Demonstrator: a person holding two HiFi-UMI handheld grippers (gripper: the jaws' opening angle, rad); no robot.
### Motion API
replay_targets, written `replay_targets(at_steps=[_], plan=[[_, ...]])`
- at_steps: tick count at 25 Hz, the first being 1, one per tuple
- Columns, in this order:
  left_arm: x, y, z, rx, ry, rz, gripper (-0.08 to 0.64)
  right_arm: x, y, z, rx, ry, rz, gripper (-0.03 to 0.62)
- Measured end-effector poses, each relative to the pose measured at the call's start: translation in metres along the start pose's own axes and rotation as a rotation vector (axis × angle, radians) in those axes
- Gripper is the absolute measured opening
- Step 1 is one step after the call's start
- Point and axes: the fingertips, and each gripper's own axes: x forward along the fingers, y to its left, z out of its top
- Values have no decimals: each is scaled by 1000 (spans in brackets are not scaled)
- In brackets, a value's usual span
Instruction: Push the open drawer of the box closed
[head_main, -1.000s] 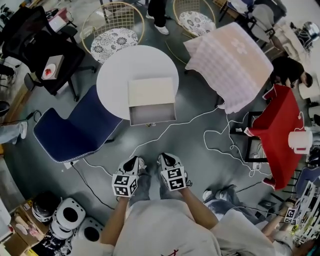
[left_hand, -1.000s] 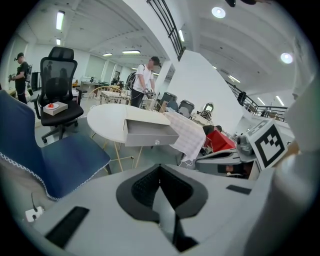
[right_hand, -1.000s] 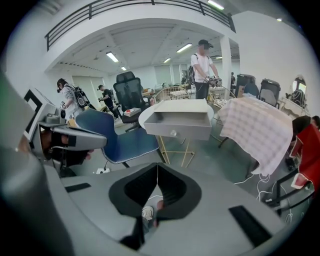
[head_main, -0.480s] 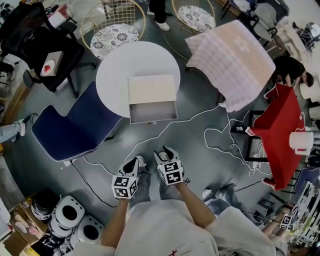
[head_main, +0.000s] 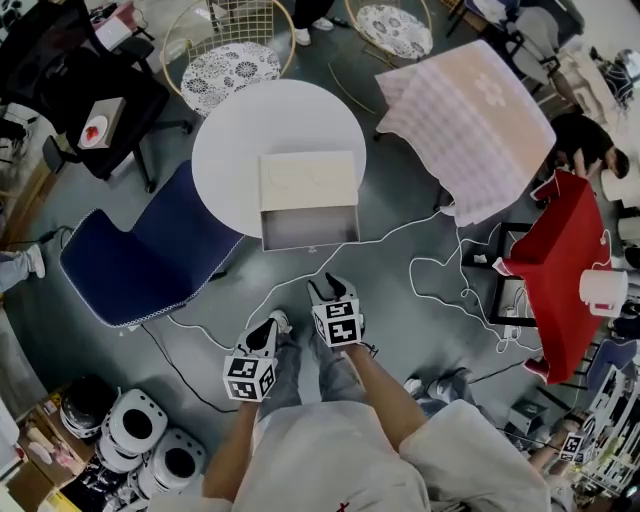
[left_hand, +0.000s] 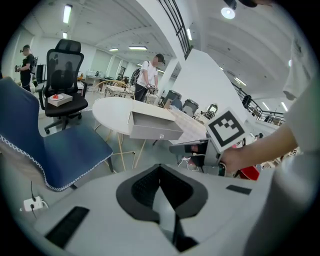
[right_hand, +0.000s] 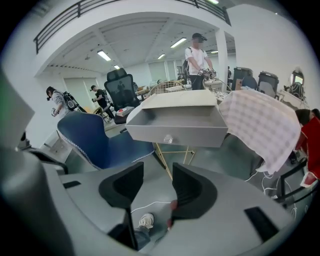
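A cream box (head_main: 308, 180) sits on a round white table (head_main: 235, 120). Its grey drawer (head_main: 310, 228) is pulled out over the near edge. In the right gripper view the drawer front (right_hand: 172, 135) with a small clear knob (right_hand: 169, 138) faces me at some distance. My right gripper (head_main: 329, 287) is held out towards the table, open, with nothing between its pads (right_hand: 192, 187). My left gripper (head_main: 268, 326) hangs lower and further back, shut and empty. The left gripper view shows the drawer (left_hand: 155, 131) beyond the right gripper (left_hand: 200, 150).
A blue chair (head_main: 140, 265) stands left of the table. White cables (head_main: 440, 270) trail over the floor near the drawer. A checked pink cloth (head_main: 465, 120) and a red cloth (head_main: 560, 260) lie to the right. Wire chairs (head_main: 225, 65) stand behind the table.
My right gripper has opened and moved forward towards the table. The left gripper has stayed back and dropped slightly. The drawer has not moved.
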Motion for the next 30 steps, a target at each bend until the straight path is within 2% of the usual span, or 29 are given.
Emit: replay_targets(at_steps=[4, 15, 18, 21, 30], plan=[[0, 7, -4, -28, 3, 12, 12, 23, -6, 15, 14, 8, -8, 192], [0, 17, -5, -31, 20, 18, 12, 58, -14, 32, 34, 25, -38, 160], [-3, 21, -4, -33, 27, 27, 12, 62, -17, 37, 38, 19, -59, 150], [-4, 25, -5, -35, 35, 33, 12, 64, -18, 42, 37, 14, -84, 82], [-2, 24, -9, -45, 35, 34, 12, 62, -18, 44, 20, 8, -99, 77]])
